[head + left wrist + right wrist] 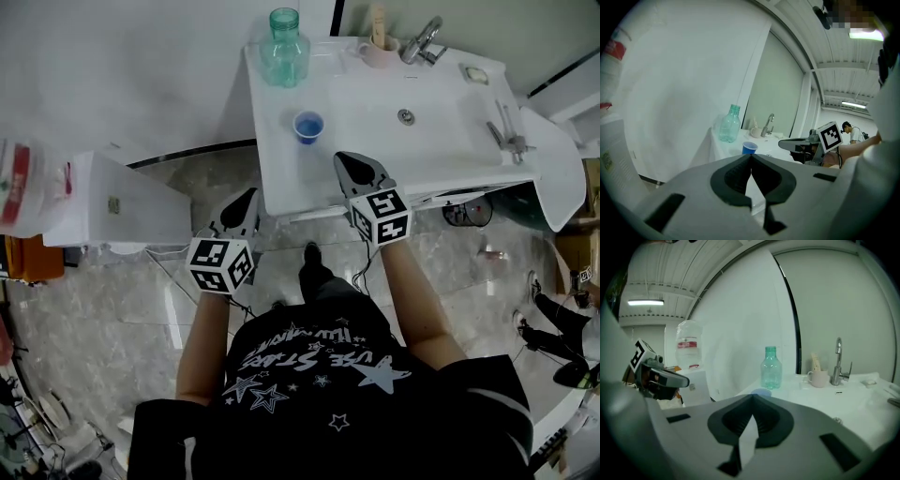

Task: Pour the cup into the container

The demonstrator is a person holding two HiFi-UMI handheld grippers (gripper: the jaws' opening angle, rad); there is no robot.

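The right tool (356, 169) has its jaws pressed together with nothing between them, its tip over the front edge of the white tabletop (281, 178). The left tool (240, 208), likewise closed and empty, hangs lower and to the left, off the tabletop's corner. Just ahead of the right tool stands the small blue plastic cup (307, 126), upright, on the tabletop's left part beside the basin (412, 112). Beyond it, at the back left corner, stands the translucent green plastic bottle (284, 49), apart from the cup. It is presumably the container, though I cannot tell whether its neck is capped.

The cup looks light and thin-walled, so it is likely to flex or tip under a hard squeeze, and its smooth side may slip. The best hold is probably across the mid-wall from the side, jaws opened first, gentle but sure, rim kept level. The bottle's narrow neck would call for a slow pour.
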